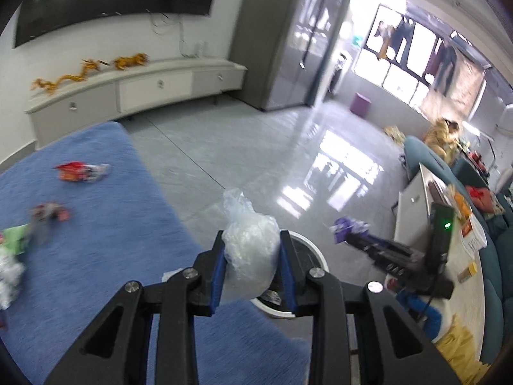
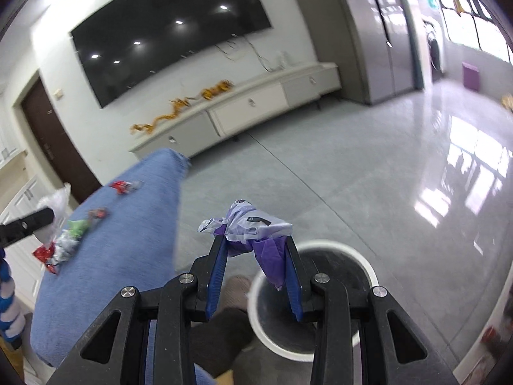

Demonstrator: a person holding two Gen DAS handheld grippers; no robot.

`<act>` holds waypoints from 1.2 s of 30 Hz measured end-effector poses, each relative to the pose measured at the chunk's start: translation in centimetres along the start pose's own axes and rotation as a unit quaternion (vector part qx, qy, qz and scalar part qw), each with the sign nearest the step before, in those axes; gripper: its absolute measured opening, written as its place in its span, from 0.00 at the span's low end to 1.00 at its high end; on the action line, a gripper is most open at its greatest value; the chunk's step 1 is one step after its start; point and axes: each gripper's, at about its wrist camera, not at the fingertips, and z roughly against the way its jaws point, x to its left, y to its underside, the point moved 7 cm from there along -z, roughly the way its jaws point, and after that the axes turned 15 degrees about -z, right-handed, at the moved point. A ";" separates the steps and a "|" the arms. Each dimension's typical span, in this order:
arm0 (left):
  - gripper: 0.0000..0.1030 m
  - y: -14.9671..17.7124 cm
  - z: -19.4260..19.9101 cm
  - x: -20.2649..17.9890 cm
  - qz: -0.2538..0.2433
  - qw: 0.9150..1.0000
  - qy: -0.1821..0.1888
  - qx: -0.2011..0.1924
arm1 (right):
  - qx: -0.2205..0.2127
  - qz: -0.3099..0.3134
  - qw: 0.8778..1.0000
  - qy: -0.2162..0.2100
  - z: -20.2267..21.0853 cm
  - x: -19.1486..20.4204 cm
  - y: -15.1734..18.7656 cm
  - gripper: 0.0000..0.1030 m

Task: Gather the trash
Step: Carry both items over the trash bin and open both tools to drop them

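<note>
My left gripper (image 1: 251, 240) is shut on a crumpled clear plastic bag (image 1: 248, 243), held above the white-rimmed round bin (image 1: 312, 248) on the floor. My right gripper (image 2: 255, 240) is shut on a purple and white wrapper (image 2: 253, 227), just left of and above the same bin (image 2: 365, 264). In the left wrist view the right gripper (image 1: 348, 235) shows at the right with the purple wrapper (image 1: 346, 226). In the right wrist view the left gripper (image 2: 45, 216) shows at the far left with the clear bag (image 2: 57, 199). Several wrappers, one red (image 1: 77, 171) and one green (image 2: 77, 227), lie on the blue surface (image 1: 105, 211).
A white TV cabinet (image 1: 154, 86) with a gold dragon ornament stands under a wall-mounted TV (image 2: 166, 32). Glossy grey floor tiles (image 1: 256, 147) stretch toward tall grey cupboards (image 1: 288, 38). A table (image 1: 413, 199) with clutter and a teal sofa (image 1: 426, 160) lie at the right. A purple box (image 1: 360, 102) sits by the window.
</note>
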 end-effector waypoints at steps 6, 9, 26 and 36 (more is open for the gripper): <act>0.29 -1.3 -7.3 -3.4 -0.016 0.998 0.044 0.041 | 0.038 -0.046 0.998 0.028 -3.6 -5.4 1.3 0.31; 0.29 -1.4 -10.4 -4.7 -0.012 0.995 0.073 0.061 | 0.057 -0.064 0.996 0.039 -5.2 -7.3 2.0 0.33; 0.56 -1.9 -14.4 -6.4 0.010 0.990 0.124 0.074 | 0.091 -0.097 0.988 0.082 -7.8 -10.7 3.8 0.52; 0.56 -2.2 -9.3 -6.0 -0.003 0.994 0.102 0.038 | 0.053 -0.088 0.992 0.077 -4.4 -8.9 2.2 0.52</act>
